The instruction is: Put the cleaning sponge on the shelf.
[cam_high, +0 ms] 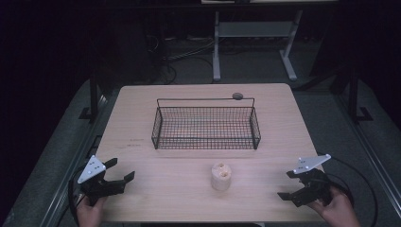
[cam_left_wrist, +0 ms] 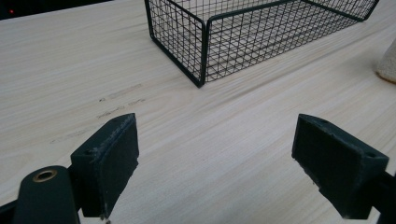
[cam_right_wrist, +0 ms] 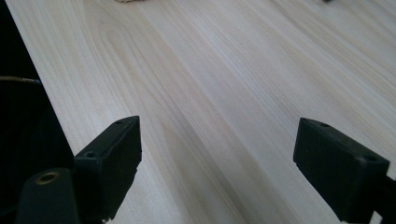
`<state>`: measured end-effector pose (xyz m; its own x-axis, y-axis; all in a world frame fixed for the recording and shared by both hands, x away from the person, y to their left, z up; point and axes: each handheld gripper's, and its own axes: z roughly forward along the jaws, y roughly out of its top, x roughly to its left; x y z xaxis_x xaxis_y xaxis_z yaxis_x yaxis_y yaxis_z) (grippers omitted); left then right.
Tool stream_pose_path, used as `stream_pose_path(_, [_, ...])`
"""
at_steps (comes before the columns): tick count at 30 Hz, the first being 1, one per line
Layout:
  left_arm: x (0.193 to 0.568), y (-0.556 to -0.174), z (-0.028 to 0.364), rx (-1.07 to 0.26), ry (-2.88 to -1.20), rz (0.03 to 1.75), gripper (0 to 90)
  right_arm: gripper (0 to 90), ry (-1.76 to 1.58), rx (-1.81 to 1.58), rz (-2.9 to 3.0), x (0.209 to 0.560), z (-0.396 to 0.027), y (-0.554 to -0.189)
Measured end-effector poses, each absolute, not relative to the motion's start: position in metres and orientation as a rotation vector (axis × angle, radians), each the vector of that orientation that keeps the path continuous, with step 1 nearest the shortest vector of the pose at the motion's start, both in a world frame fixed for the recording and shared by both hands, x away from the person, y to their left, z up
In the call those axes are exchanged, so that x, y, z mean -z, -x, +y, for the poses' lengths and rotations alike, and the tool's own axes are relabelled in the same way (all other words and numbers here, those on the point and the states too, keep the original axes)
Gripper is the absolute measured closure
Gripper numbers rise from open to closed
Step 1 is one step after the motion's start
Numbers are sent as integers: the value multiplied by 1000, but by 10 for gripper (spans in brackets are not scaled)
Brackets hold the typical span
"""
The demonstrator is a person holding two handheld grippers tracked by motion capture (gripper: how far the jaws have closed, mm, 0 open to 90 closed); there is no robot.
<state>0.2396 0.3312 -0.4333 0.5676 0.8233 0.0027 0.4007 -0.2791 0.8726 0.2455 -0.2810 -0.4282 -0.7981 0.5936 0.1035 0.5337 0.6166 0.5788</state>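
Two grippers, both w/ jaws spread wide, nothing held. Left gripper [cam_high: 113,176] at lower left of high view, right gripper [cam_high: 298,184] at lower right, each resting low by near table [cam_high: 142,109] edge, hands just entering from bottom.

Pale cup [cam_high: 221,176] upright at lower centre of high view, between the grippers, well apart from both, near but not touching basket [cam_high: 206,126] front wall. Two roundish bits inside cup top; too small to tell what. Cup edge also at right edge of left gripper view [cam_left_wrist: 388,63]; tiny sliver at top of right gripper view.

Basket at centre of high view, mesh, looks empty. Corner of it at top of left gripper view [cam_left_wrist: 201,46]. Small dark disc [cam_high: 237,96] just behind basket's far rim.

Step, by judgement: start pose, before any reach; likely cup into basket. Neither gripper committed yet.

Next move calls for: swing one gripper inward toward cup, keep jaws wide, straddle cup sides at mid height, close gently since it looks soft and light, lift clear of basket wall, lower inside. Risk: tipping cup on approach.
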Motion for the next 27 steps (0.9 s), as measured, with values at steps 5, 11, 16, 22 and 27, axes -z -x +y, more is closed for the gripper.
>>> stream_pose_path(5, [433,-238,332,-587,-1885,993,140,148,-940,-919,2757,428,-276,-247])
stream_pose_path(11, [433,-237,333,-592,-1888,992,140,148,-890,-894,2790,423,-263,-249])
stream_pose_path(16, [432,-236,335,-594,-1879,992,139,148,-868,-897,2793,417,-258,-249])
stream_pose_path(22, [432,-237,337,-596,-1873,1003,140,148,-837,-887,2806,408,-253,-251])
stream_pose_path(27, [432,-237,337,-598,-1876,1002,139,148,-826,-881,2814,404,-248,-254])
